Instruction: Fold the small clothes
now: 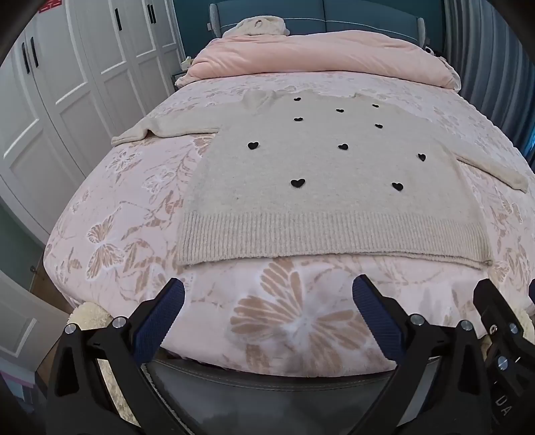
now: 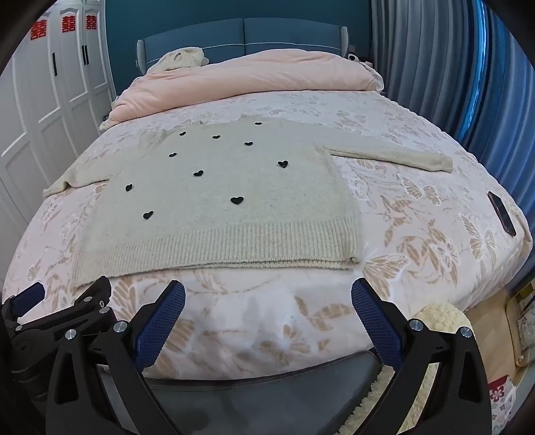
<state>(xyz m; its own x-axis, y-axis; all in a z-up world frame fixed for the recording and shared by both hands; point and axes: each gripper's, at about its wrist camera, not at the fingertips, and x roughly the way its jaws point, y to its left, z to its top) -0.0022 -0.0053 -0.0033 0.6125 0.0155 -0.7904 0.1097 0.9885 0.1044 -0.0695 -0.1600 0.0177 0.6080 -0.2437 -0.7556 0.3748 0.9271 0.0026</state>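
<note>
1. The left gripper (image 1: 267,294) is wide open. Nothing is between its blue pads (image 1: 167,321). It hangs over the near edge of the bed (image 1: 140,187).
2. The right gripper (image 2: 267,294) is wide open too, and it holds nothing. It is just beside the left one, at the same edge of the bed.
3. The right gripper's black frame shows at the right side of the left view. White letters are on it, maybe "DA", but the rest is cut off.
4. The sweater (image 1: 321,174) lies flat on the bed, past both grippers and not touching them. It is beige with small black hearts (image 1: 297,182) on it. Its ribbed hem (image 1: 327,237) is the part nearest the grippers.
5. One sleeve (image 1: 160,130) sticks out to the left. The other sleeve (image 2: 394,155) sticks out to the right.
6. The bed cover is pink with butterflies on it.
7. A dark phone (image 2: 501,212) lies near the right edge of the bed, well apart from the sweater.
8. A puffy pink quilt (image 1: 317,53) is bunched at the far end. A cream fluffy thing (image 2: 182,57) sits on it by the blue headboard (image 2: 240,36).
9. White closet doors (image 2: 50,100) stand on the left. Red signs (image 2: 68,23) with the Chinese word "囍" are stuck on top of them.
10. Blue curtains (image 2: 451,83) hang on the right.
</note>
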